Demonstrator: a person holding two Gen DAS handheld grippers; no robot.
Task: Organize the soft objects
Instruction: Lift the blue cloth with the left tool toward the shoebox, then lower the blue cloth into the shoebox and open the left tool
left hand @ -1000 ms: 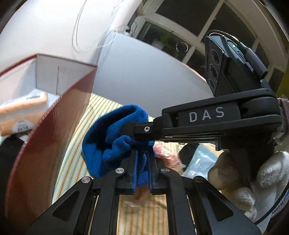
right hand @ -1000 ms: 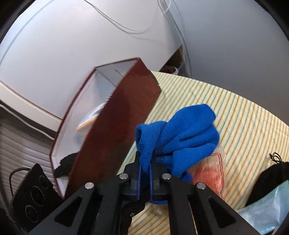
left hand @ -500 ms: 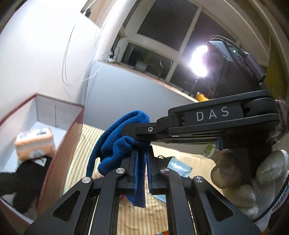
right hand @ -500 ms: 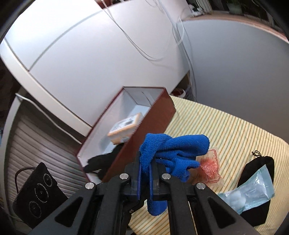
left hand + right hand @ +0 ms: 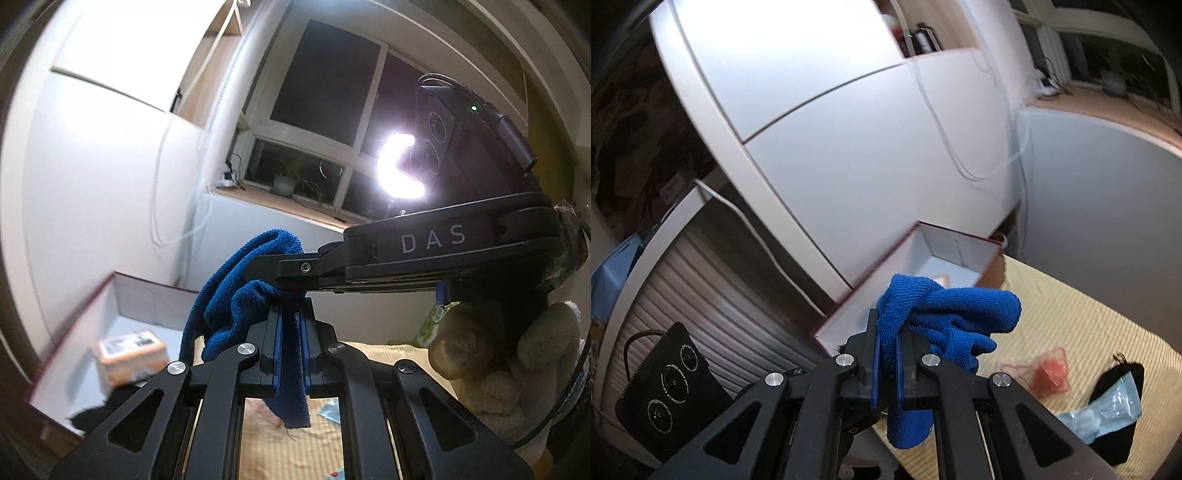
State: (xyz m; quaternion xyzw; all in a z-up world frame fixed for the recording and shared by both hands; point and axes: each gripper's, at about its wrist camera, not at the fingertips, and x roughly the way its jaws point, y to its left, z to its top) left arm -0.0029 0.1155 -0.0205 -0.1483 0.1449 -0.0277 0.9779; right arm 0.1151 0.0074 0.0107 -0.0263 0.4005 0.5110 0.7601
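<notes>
- Left wrist view: the left gripper point(image 5: 290, 334) has its jaws clenched on a fold of the blue towel point(image 5: 240, 291), which hangs bunched in the air with a tail drooping below the fingers. Holding it from both ends looks meant to keep the limp cloth gathered while it is carried.
- The right gripper point(image 5: 273, 273) crosses in from the right, held by a gloved hand point(image 5: 491, 365); its tip meets the towel from the side. "DAS" is printed on its body.
- The open box point(image 5: 122, 291) sits lower left, holding an orange packet point(image 5: 131, 354) with a white label too blurred to read and something black beside it.
- Right wrist view: the right gripper's jaws are closed tight on the same towel, which is raised above the box's near edge, probably bound for it.
- On the striped cloth point(image 5: 1071, 317) lie a pinkish clear pouch point(image 5: 1047, 371), a black pouch point(image 5: 1123, 376) and a pale blue packet point(image 5: 1108, 408), likely awaiting sorting.
</notes>
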